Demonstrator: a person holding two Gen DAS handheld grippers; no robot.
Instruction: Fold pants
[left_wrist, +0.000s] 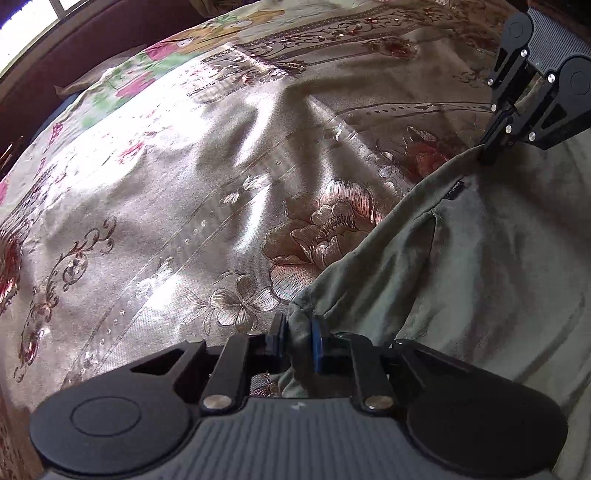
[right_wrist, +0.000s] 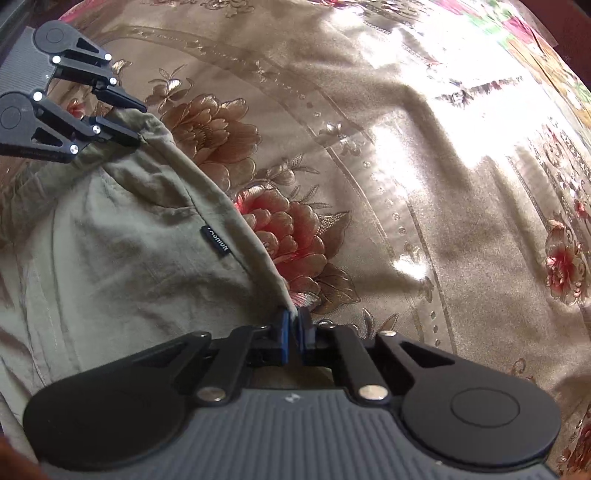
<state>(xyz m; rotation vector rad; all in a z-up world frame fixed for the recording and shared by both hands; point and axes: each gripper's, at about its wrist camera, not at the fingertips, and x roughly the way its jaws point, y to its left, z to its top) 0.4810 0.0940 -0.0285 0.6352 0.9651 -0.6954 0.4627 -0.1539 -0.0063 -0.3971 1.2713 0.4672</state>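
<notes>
Pants (left_wrist: 480, 258) hang stretched between us, left gripper (left_wrist: 298, 345) and right gripper (right_wrist: 294, 334) each clamped on one corner of the edge above the bedspread (left_wrist: 184, 184).

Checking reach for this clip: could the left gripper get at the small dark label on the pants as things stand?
Probably not right away. The left gripper is shut on the pants at one end of the top edge, so it would have to let go first. The label itself lies uncovered.
</notes>
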